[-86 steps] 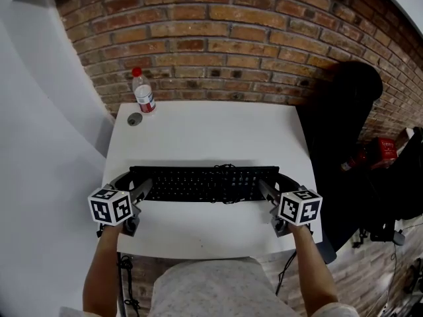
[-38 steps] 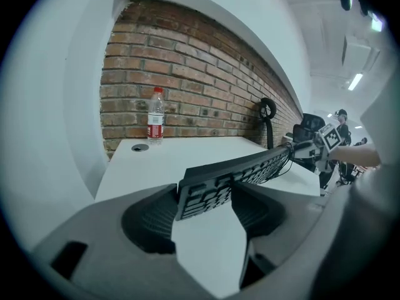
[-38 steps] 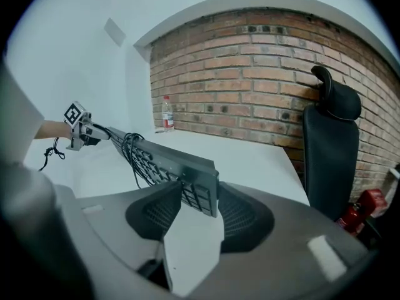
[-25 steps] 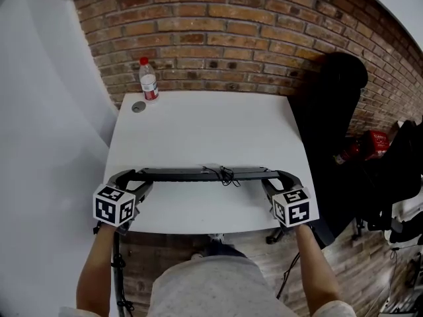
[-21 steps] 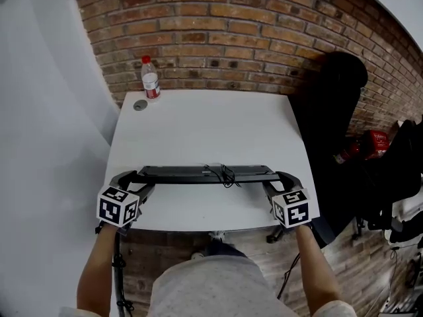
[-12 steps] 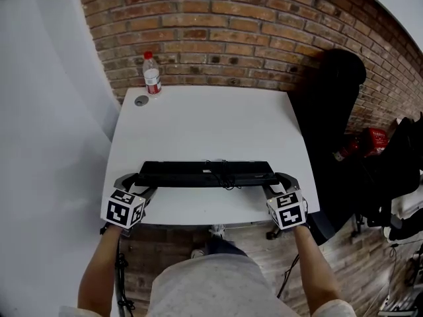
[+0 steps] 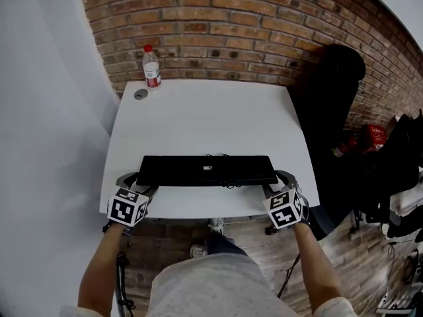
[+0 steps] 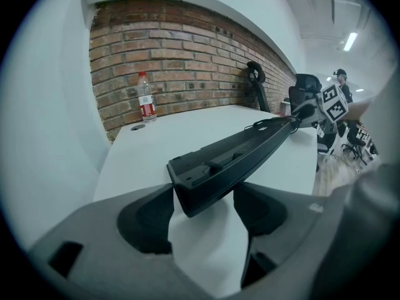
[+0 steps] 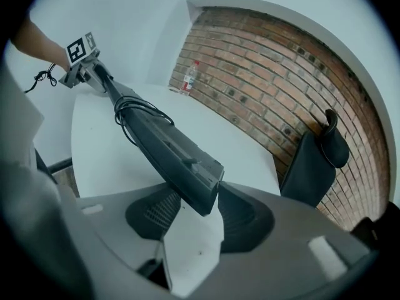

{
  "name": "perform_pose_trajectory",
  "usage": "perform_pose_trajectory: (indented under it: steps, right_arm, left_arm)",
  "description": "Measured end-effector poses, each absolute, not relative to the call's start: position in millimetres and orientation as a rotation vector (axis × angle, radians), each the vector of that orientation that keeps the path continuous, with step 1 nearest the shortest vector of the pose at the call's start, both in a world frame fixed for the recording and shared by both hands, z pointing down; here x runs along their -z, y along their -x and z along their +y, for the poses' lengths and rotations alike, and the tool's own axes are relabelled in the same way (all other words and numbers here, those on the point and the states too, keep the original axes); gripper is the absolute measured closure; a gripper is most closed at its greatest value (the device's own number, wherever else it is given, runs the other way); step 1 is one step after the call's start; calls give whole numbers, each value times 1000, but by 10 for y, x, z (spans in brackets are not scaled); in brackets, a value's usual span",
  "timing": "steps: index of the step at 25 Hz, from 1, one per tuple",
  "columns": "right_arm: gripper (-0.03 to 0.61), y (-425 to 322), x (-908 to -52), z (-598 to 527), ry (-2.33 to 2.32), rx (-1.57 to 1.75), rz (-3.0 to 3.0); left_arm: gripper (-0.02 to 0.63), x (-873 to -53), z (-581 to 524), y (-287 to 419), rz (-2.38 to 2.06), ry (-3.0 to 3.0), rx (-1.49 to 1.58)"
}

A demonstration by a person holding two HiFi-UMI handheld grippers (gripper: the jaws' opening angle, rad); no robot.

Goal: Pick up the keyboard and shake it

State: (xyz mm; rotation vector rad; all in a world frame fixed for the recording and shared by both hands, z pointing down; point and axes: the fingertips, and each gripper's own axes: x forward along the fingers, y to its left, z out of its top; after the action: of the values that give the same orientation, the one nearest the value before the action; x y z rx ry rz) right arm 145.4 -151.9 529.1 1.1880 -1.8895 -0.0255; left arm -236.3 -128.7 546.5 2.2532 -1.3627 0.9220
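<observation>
I have the keyboard (image 7: 207,170) clamped at both ends: the fingers of my left gripper (image 7: 137,183) are clenched on its left end and those of my right gripper (image 7: 277,182) on its right end, and both gripper views show an end pinched between the pads. It hangs clear of the white worktop (image 7: 198,111), over the near strip, with its near long edge close to the worktop's near edge. Its flat underside faces up with a small pale label on it, so no keys show from above. Beyond it the worktop is bare all the way back to the brick wall (image 7: 231,18). On the right a black chair (image 7: 334,98) crowds the worktop's right edge. I count one keyboard, two grippers, one chair, and one clear bottle (image 7: 151,66) with a red cap, upright in the far left corner. Just beside the bottle is one round grey disc (image 7: 140,94) (a cable port, I think, but it is too small to tell). A dark cable (image 9: 134,114) loops on the keyboard, its run mostly hidden from above. My fingers cover both ends of the keyboard.
</observation>
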Motion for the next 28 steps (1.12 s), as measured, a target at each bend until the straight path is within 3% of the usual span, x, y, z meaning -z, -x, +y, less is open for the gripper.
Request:
perform_pose_trajectory:
  steps: [20, 28]
  right_arm:
    - [384, -1391, -5503, -1108, -1146, -31, -1836]
    - [397, -1211, -5316, -1008, -1297, -162, -1923]
  left_arm:
    - [324, -5676, -1054, 2377, -1362, -2151, -881]
    - [319, -5540, -801, 2188, -1358, -2118, -676]
